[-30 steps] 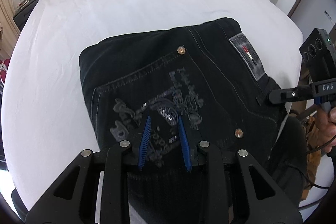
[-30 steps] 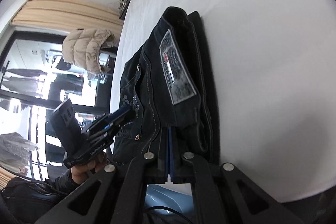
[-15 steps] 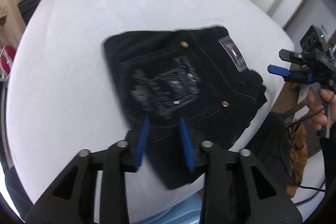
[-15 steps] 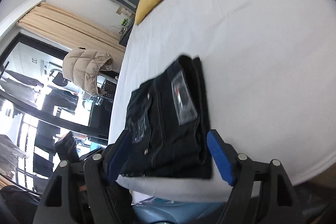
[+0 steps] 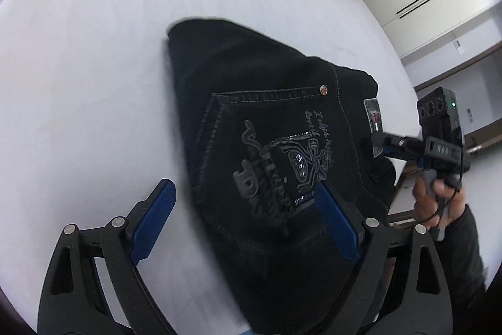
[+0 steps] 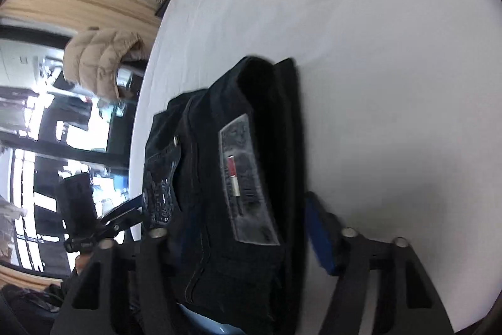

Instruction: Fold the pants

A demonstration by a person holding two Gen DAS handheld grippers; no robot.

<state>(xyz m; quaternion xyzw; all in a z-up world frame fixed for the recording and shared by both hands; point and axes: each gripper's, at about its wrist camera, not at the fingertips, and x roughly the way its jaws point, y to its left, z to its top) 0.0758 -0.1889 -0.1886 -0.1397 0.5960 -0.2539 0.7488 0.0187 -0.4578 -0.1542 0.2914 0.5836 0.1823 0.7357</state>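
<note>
Now the folded black pants (image 5: 276,153) lie on the white bed (image 5: 94,83), near its closest edge (back pocket and waist patch (image 6: 244,184) facing up). Left gripper (image 5: 248,222) is opening, its blue pads astride the pants' near edge, gripping nothing. Right gripper (image 6: 238,244) is closing around the waistband end; I cannot tell whether its pads press yet.

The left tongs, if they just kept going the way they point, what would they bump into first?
Most likely the folded black pants. The left tongs point down at them, jaws opening, one blue pad over the white bed sheet, the other over the denim. Depth is hard to judge; the sheet lies beneath.
</note>
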